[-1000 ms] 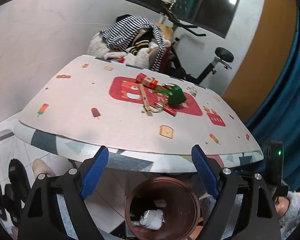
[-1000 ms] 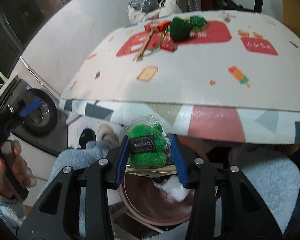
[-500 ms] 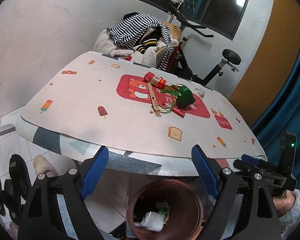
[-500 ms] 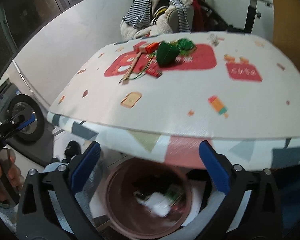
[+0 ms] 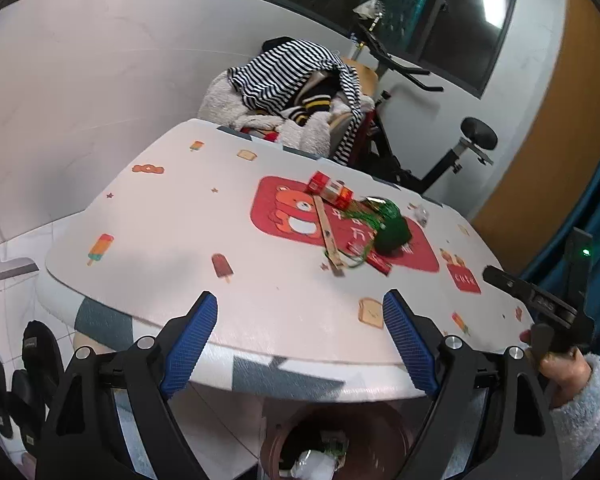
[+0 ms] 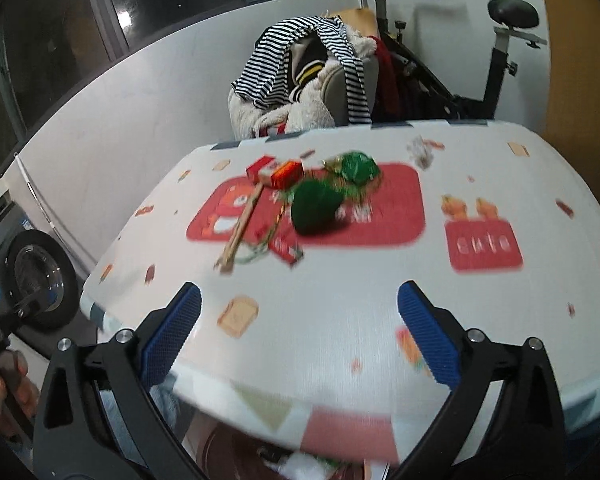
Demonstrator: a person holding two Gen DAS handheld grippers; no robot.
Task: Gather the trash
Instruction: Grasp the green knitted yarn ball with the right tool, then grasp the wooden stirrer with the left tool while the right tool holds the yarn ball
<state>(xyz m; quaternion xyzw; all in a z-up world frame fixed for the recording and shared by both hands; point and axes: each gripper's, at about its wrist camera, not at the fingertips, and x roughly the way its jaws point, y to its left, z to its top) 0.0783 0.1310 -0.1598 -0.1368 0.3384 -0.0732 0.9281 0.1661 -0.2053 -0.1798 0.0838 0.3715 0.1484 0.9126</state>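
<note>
Fingers (image 5: 188,340) (image 6: 172,332) spread, both grippers (empty) | wooden stick (image 5: 327,236) lengthwise — toward camera

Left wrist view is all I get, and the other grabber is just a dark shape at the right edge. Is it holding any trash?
Observer: No. The right wrist view shows the right gripper open and empty, over the near edge of the table.
Operator: And what is off to the left, beyond what I can see?
Observer: A front-loading washing machine stands there, lower than the tabletop.
</note>
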